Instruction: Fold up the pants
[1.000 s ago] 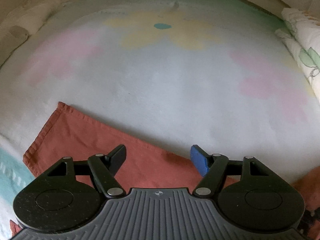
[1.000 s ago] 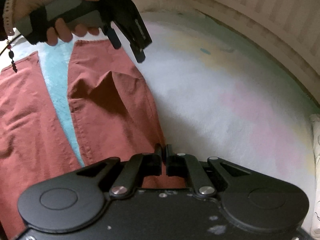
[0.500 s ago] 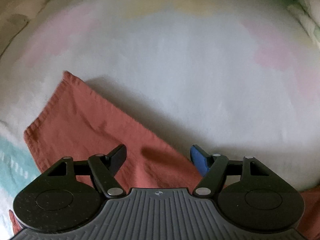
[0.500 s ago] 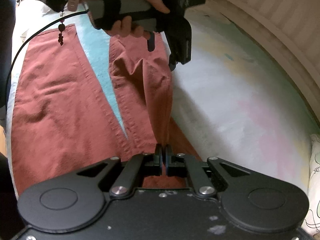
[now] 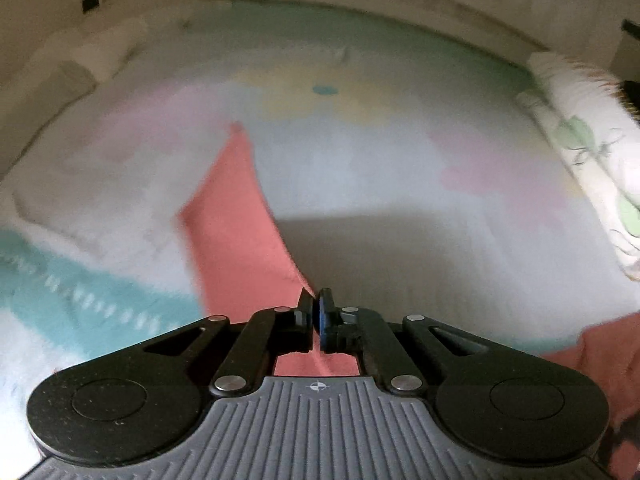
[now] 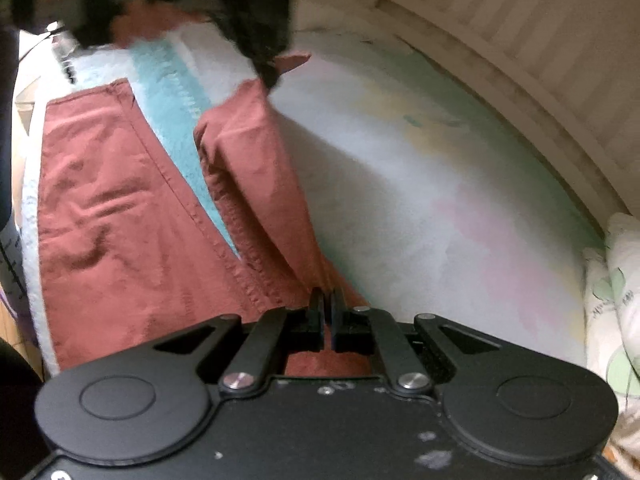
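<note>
Rust-red pants (image 6: 120, 216) lie on a pastel bedspread (image 6: 420, 184). One leg lies flat at the left of the right wrist view. The other leg (image 6: 256, 168) is lifted off the bed along its outer edge. My right gripper (image 6: 327, 300) is shut on that leg's edge near the hip. My left gripper (image 5: 316, 300) is shut on the same leg's edge near the hem, and the raised leg (image 5: 236, 216) hangs ahead of it. The left gripper (image 6: 264, 56) shows blurred at the top of the right wrist view, held by a hand.
The bedspread (image 5: 360, 168) has pink, yellow and teal patches. A floral pillow (image 5: 584, 152) lies at the right edge, also in the right wrist view (image 6: 616, 280). A slatted headboard (image 6: 520, 52) runs behind the bed. White pillows (image 5: 80, 64) sit at the far left.
My left gripper has shut on the pant leg's edge and lifted it off the bed. The right gripper has stayed shut on the same leg and risen with it.
</note>
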Motion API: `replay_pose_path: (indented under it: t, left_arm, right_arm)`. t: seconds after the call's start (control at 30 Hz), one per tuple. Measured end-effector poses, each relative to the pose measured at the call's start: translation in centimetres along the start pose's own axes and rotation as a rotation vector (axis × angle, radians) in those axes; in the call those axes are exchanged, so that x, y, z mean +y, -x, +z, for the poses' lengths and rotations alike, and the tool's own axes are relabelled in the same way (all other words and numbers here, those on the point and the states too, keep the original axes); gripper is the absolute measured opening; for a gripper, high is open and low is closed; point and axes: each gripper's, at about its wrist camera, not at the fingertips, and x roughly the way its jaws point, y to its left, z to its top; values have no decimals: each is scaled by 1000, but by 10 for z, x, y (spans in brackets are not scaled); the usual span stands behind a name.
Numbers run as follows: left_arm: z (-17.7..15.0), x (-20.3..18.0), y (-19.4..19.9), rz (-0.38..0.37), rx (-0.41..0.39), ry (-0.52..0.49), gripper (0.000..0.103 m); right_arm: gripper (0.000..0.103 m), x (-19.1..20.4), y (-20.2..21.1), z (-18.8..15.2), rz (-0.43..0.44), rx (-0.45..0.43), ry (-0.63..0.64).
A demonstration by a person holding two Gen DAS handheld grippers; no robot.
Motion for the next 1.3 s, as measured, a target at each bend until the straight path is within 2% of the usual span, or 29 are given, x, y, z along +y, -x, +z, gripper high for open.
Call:
replay_pose_path:
  t: [0.1,0.2,0.33,0.47,0.7,0.8,0.9,0.93,0.97,1.0,1.07,1.23,1.3]
  left_arm:
    - [-36,20,33,-12,-38,39,3]
    - [-60,33,43,0,-53,74,3]
    - [-96,51,51,9,-18,150,3]
    - [-121,68,41,10,48,220,3]
    - [-151,85,17,1,134,246,5]
    - [-167,92,10,-11,129,259,6]
    - [-171,99,9,-36,111,294,6]
    - [-171,99,9,-37,108,294,6]
    - [-171,100,9,-38,105,294,6]
    - [-171,99,10,-36,101,292,7]
    - [-175,98,14,-30,91,285,7]
    - [-179,93,22,-20,70,268,7]
    - [-181,93,22,-25,66,271,7]
  right_arm:
    - [4,11,12,0,-14,-10,-15]
    - [4,29,23,0,-21,-14,-18]
    - [4,56,32,-6,-14,3,-12]
    - [4,82,30,-17,12,50,-17]
    - [5,105,16,-32,19,122,-16]
    - [5,113,12,-35,17,140,2]
    - [11,114,12,-38,14,138,-21]
    - [16,111,14,-37,16,129,-55]
    - [26,107,17,-36,20,117,-111]
    - [32,103,21,-36,21,110,-172]
    - [46,91,27,-38,30,97,-359]
    - [60,66,31,-63,42,86,-860]
    - [62,57,33,-80,36,84,-1059]
